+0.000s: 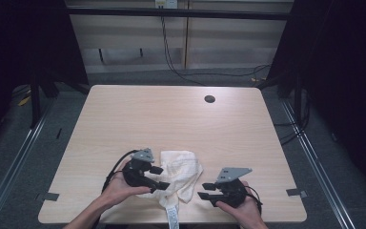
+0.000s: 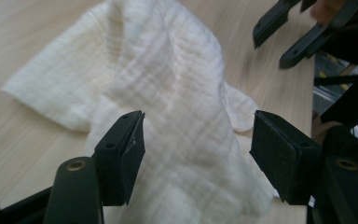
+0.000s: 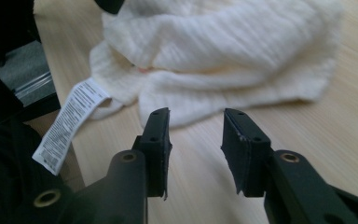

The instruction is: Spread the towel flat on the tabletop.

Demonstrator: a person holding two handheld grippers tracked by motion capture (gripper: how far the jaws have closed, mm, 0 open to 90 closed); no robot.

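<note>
A crumpled cream cloth (image 1: 181,174) lies near the table's front edge, between my two grippers. Its white printed label (image 1: 172,217) hangs over that edge. My left gripper (image 1: 162,177) is at the cloth's left side, open, with its jaws spread wide just above the folds (image 2: 168,84) and gripping nothing (image 2: 198,140). My right gripper (image 1: 203,191) sits to the right of the cloth, pointing at it. Its jaws (image 3: 196,126) stand partly apart over bare wood, short of the cloth (image 3: 223,42), with nothing between them. The label (image 3: 70,123) shows at the left of the right gripper view.
The light wooden table (image 1: 171,114) has a dark round hole (image 1: 209,99) near its far edge. Grey tape marks sit at the front left (image 1: 51,196) and front right (image 1: 296,192). Cables trail on the floor behind the table.
</note>
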